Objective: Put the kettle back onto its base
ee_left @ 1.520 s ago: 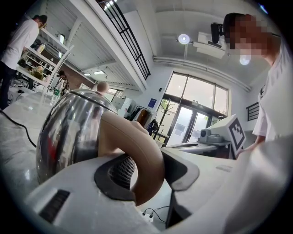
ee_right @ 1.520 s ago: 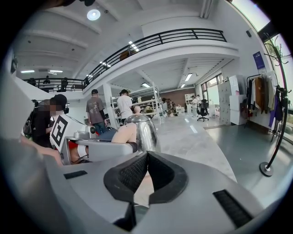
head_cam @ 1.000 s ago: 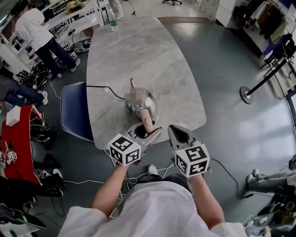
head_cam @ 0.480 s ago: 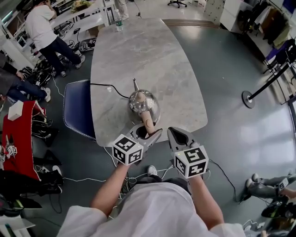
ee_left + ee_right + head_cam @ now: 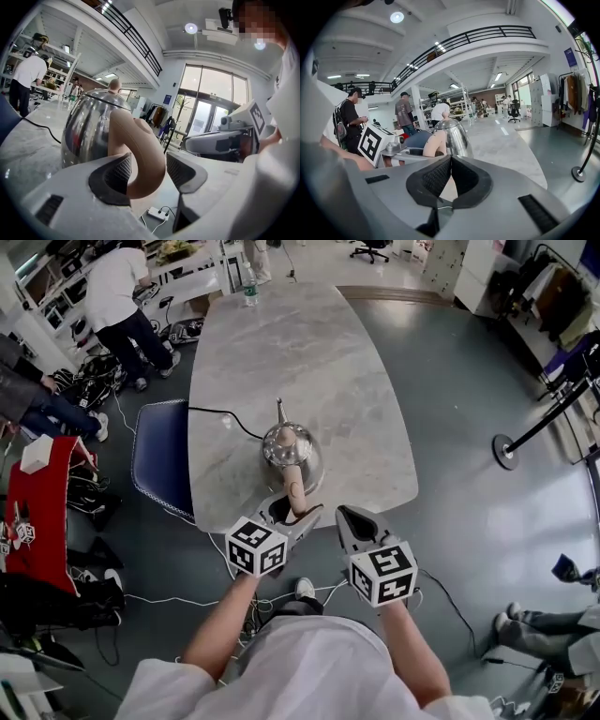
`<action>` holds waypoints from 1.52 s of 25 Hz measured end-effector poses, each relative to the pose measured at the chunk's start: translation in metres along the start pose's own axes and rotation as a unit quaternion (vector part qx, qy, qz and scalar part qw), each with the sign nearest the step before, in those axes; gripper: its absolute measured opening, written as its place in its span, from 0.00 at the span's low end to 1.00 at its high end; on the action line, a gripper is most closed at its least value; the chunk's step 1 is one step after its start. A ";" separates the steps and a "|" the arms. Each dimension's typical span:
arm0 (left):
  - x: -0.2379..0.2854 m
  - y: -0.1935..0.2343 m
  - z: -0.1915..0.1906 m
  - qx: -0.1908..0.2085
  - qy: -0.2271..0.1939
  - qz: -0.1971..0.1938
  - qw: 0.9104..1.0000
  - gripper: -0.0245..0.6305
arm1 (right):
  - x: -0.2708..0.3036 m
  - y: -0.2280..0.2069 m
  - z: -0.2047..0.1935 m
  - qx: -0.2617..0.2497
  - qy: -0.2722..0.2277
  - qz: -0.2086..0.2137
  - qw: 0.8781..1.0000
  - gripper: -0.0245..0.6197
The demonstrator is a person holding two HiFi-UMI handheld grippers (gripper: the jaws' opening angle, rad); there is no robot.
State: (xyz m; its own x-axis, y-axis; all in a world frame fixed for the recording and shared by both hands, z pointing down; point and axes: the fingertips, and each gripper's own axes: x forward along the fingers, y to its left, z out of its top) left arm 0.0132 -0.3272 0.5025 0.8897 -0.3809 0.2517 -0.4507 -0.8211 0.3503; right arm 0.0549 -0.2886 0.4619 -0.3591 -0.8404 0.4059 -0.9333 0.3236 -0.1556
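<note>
A shiny steel kettle [image 5: 291, 451] with a tan handle [image 5: 295, 488] stands upright on the marble table [image 5: 309, 343] near its front edge. A black cord [image 5: 220, 415] runs to its foot, and the base under it is hidden. My left gripper [image 5: 298, 512] straddles the handle [image 5: 140, 154]. Its jaws are opening; a gap shows beside the right pad [image 5: 183, 171]. My right gripper [image 5: 349, 518] hovers just right of the kettle, shut and empty. In the right gripper view, its gripper [image 5: 450, 161] points at the kettle [image 5: 452, 133].
A blue chair [image 5: 159, 460] stands at the table's left side. A bottle [image 5: 249, 292] is at the far end. People [image 5: 122, 296] work at benches back left, with cables on the floor. A stand's round foot [image 5: 506, 446] is at the right.
The kettle and both grippers stay about where they were. The person at the back left has shifted along the bench.
</note>
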 end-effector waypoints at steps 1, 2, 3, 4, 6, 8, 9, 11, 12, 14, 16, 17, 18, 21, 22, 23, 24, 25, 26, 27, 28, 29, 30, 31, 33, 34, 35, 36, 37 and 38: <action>-0.001 0.000 -0.002 -0.005 0.001 0.008 1.000 0.39 | -0.003 -0.001 -0.001 0.000 0.001 0.002 1.000 0.05; -0.001 0.000 -0.004 -0.008 0.003 0.017 1.000 0.39 | -0.005 -0.002 -0.002 0.000 0.001 0.004 1.000 0.05; -0.002 0.001 -0.006 -0.010 0.004 0.027 1.000 0.39 | -0.007 -0.003 -0.002 -0.001 0.001 0.006 1.000 0.05; -0.004 0.002 -0.007 -0.012 0.004 0.037 0.999 0.39 | -0.009 -0.003 -0.003 -0.002 0.002 0.010 1.000 0.05; -0.011 0.004 -0.009 -0.019 0.001 0.056 0.998 0.39 | -0.011 0.000 -0.004 -0.005 0.002 0.018 1.000 0.05; -0.018 0.003 -0.011 -0.025 -0.002 0.071 0.997 0.39 | -0.013 0.004 -0.005 -0.008 0.002 0.029 1.000 0.05; -0.021 0.002 -0.011 -0.027 -0.001 0.079 0.997 0.39 | -0.014 0.007 -0.005 -0.010 0.001 0.034 0.999 0.05; -0.027 -0.001 -0.013 -0.029 -0.001 0.093 0.995 0.39 | -0.017 0.011 -0.004 -0.013 -0.001 0.045 0.999 0.05; -0.030 -0.004 -0.013 -0.030 -0.001 0.099 0.995 0.39 | -0.018 0.013 -0.004 -0.015 -0.002 0.050 0.999 0.05; -0.036 -0.010 -0.015 -0.033 -0.003 0.109 0.993 0.39 | -0.022 0.018 -0.004 -0.018 -0.002 0.060 0.998 0.05; -0.041 -0.018 -0.017 -0.037 -0.004 0.119 0.992 0.39 | -0.026 0.022 -0.005 -0.020 -0.003 0.070 0.997 0.05; -0.044 -0.021 -0.018 -0.039 -0.003 0.124 0.992 0.39 | -0.029 0.025 -0.005 -0.022 -0.003 0.075 0.997 0.05; -0.047 -0.025 -0.018 -0.042 -0.002 0.128 0.991 0.39 | -0.031 0.027 -0.005 -0.024 -0.004 0.080 0.996 0.05; -0.056 -0.038 -0.018 -0.047 -0.006 0.140 0.989 0.36 | -0.040 0.036 -0.008 -0.029 -0.006 0.096 0.995 0.05; -0.058 -0.044 -0.017 -0.047 -0.010 0.142 0.989 0.34 | -0.043 0.038 -0.008 -0.031 -0.007 0.100 0.994 0.05; -0.058 -0.050 -0.016 -0.046 -0.013 0.141 0.989 0.33 | -0.047 0.039 -0.009 -0.032 -0.008 0.104 0.994 0.05; -0.057 -0.057 -0.015 -0.044 -0.016 0.140 0.989 0.31 | -0.051 0.040 -0.009 -0.032 -0.009 0.107 0.994 0.05; -0.056 -0.064 -0.013 -0.040 -0.017 0.140 0.989 0.30 | -0.055 0.040 -0.010 -0.033 -0.011 0.111 0.993 0.05; -0.056 -0.071 -0.012 -0.035 -0.018 0.141 0.989 0.29 | -0.059 0.042 -0.010 -0.034 -0.012 0.114 0.993 0.05; -0.057 -0.077 -0.011 -0.030 -0.019 0.142 0.989 0.28 | -0.062 0.043 -0.010 -0.034 -0.013 0.118 0.992 0.05; -0.058 -0.083 -0.009 -0.027 -0.022 0.142 0.989 0.27 | -0.065 0.045 -0.010 -0.034 -0.015 0.122 0.992 0.05; -0.059 -0.088 -0.008 -0.028 -0.025 0.141 0.989 0.26 | -0.068 0.047 -0.011 -0.035 -0.017 0.126 0.991 0.05; -0.060 -0.094 -0.008 -0.029 -0.027 0.138 0.990 0.25 | -0.070 0.049 -0.011 -0.036 -0.019 0.128 0.991 0.05; -0.062 -0.099 -0.008 -0.032 -0.029 0.137 0.990 0.23 | -0.073 0.051 -0.011 -0.038 -0.022 0.131 0.990 0.05; -0.065 -0.108 -0.008 -0.034 -0.032 0.138 0.989 0.18 | -0.079 0.054 -0.011 -0.042 -0.025 0.137 0.989 0.05; -0.067 -0.112 -0.007 -0.034 -0.034 0.140 0.989 0.15 | -0.082 0.055 -0.012 -0.044 -0.026 0.140 0.989 0.05; -0.068 -0.116 -0.008 -0.033 -0.036 0.142 0.989 0.13 | -0.086 0.057 -0.012 -0.048 -0.027 0.143 0.988 0.05; -0.069 -0.120 -0.008 -0.031 -0.038 0.144 0.988 0.12 | -0.089 0.059 -0.013 -0.051 -0.027 0.147 0.987 0.05; -0.070 -0.123 -0.009 -0.028 -0.039 0.146 0.988 0.10 | -0.093 0.060 -0.015 -0.055 -0.027 0.150 0.987 0.05; -0.071 -0.127 -0.010 -0.025 -0.039 0.148 0.988 0.09 | -0.096 0.061 -0.017 -0.057 -0.028 0.151 0.986 0.05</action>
State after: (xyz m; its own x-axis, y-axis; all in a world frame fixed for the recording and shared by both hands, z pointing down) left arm 0.0068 -0.1916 0.4491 0.7206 -0.6342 0.2800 -0.6930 -0.6480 0.3158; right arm 0.0322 -0.1806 0.4282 -0.6238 -0.7191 0.3062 -0.7782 0.6078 -0.1580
